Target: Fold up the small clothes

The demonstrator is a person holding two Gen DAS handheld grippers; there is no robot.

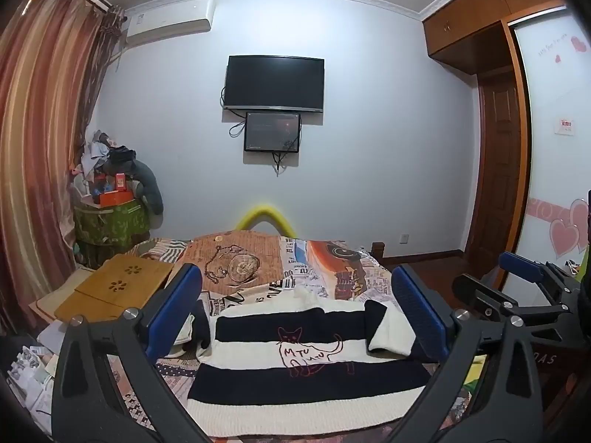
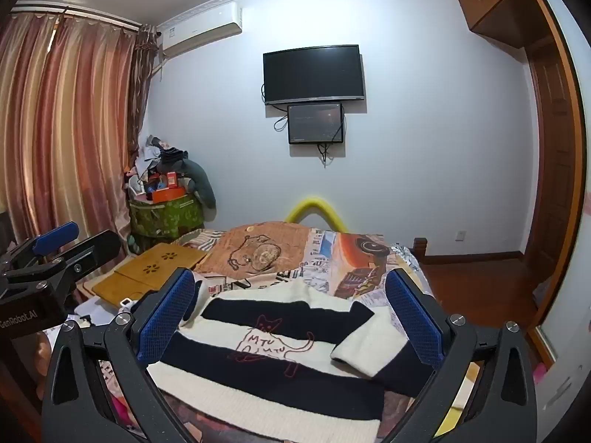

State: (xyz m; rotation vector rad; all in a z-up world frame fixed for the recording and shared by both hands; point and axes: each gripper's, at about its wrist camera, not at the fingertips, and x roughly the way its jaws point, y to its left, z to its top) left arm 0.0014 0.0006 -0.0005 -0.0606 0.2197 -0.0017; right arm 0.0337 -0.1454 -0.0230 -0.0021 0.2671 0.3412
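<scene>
A small knit sweater (image 1: 295,376) with black and cream stripes and a red cat outline lies flat on the bed; it also shows in the right wrist view (image 2: 266,365). Both sleeves are folded in over the body, the right one (image 2: 369,347) showing its cream cuff. My left gripper (image 1: 295,313) is open and empty, held above the sweater with its blue pads wide apart. My right gripper (image 2: 291,317) is open and empty too, above the sweater. Each gripper shows at the edge of the other's view.
The bed has a patterned cover (image 1: 325,269). A wooden lap tray (image 1: 118,284) lies on its left side. A cluttered green hamper (image 1: 110,221) stands by the striped curtain. A TV (image 1: 275,83) hangs on the far wall. A wardrobe and door are at the right.
</scene>
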